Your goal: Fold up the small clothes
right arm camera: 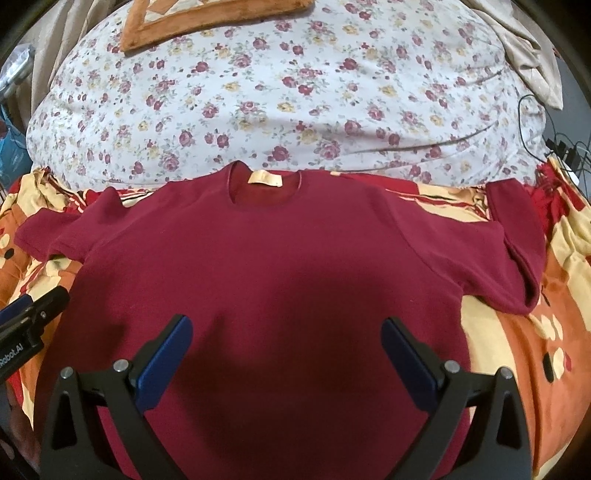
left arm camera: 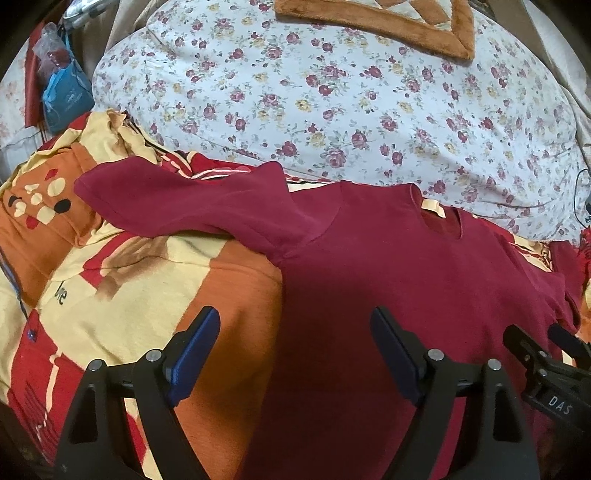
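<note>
A dark red short-sleeved T-shirt (right arm camera: 280, 258) lies spread flat, front up, on an orange, red and cream blanket (right arm camera: 535, 332), neck with a cream label (right arm camera: 264, 179) at the far side. My right gripper (right arm camera: 288, 332) is open and empty, above the shirt's lower middle. My left gripper (left arm camera: 295, 328) is open and empty, over the shirt's (left arm camera: 406, 266) left edge, one finger over the blanket (left arm camera: 147, 288). The left sleeve (left arm camera: 177, 203) lies spread out to the left. The right gripper also shows in the left wrist view (left arm camera: 535, 343), open. The left gripper's tip (right arm camera: 33, 306) shows at the right wrist view's left edge.
A large floral white pillow or duvet (right arm camera: 295, 103) lies behind the shirt, with an orange-brown plush cushion (left arm camera: 388, 22) on top. A blue bag (left arm camera: 62, 96) stands at the far left. Black cables and a plug (right arm camera: 565, 151) lie at the far right.
</note>
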{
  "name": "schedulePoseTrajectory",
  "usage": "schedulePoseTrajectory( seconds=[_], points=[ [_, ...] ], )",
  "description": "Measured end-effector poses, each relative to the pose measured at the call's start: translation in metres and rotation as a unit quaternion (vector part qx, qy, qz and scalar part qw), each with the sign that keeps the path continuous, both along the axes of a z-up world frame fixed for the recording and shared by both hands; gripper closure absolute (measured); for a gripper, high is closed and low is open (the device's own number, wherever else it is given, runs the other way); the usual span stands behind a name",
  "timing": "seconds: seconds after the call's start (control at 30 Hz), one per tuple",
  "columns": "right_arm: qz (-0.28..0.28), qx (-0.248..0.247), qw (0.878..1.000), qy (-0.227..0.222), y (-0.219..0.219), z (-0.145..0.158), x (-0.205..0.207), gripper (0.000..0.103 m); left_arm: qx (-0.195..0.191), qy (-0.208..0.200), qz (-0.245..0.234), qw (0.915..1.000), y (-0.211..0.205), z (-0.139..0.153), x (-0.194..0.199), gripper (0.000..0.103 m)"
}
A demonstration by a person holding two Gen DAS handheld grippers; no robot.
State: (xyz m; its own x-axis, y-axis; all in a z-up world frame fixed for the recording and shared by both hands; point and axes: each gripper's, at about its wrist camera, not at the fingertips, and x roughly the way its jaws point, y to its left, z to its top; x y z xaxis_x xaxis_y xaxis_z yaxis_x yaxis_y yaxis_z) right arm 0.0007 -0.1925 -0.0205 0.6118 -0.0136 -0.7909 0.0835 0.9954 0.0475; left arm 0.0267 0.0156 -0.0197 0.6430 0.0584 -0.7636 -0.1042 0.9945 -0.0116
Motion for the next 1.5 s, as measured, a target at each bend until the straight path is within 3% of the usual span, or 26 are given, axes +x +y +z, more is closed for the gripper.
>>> schedulePoseTrajectory(
  seconds=[0.57, 0.8, 1.03, 1.23, 1.37, 1.47, 1.5],
  points=[
    [0.007, 0.0, 1.0, 0.011, 0.004, -0.01, 0.006, 0.0, 0.007, -0.005, 0.03, 0.9995, 0.03, -0.001, 0.008, 0.026],
    [0.017, 0.004, 1.0, 0.014, 0.009, -0.01, 0.009, 0.0, 0.018, -0.008, 0.076, 0.9969, 0.075, 0.008, 0.025, 0.026],
    [0.033, 0.009, 0.999, 0.019, 0.015, -0.01, 0.01, 0.0, 0.024, -0.013, 0.183, 0.9828, 0.168, 0.016, 0.058, 0.026],
    [0.042, 0.018, 0.998, 0.034, 0.014, -0.016, 0.013, 0.0, -0.03, -0.014, 0.262, 0.9646, 0.248, -0.005, 0.087, 0.027],
    [0.047, 0.015, 0.998, 0.036, 0.013, -0.016, 0.016, 0.0, -0.063, -0.012, 0.283, 0.957, 0.28, -0.027, 0.109, 0.041],
    [0.053, 0.015, 0.998, 0.039, 0.013, -0.016, 0.019, 0.0, -0.078, -0.017, 0.272, 0.9589, 0.284, -0.037, 0.123, 0.052],
    [0.056, 0.014, 0.998, 0.039, 0.013, -0.017, 0.021, 0.0, -0.082, -0.017, 0.266, 0.9604, 0.285, -0.04, 0.128, 0.061]
  ],
)
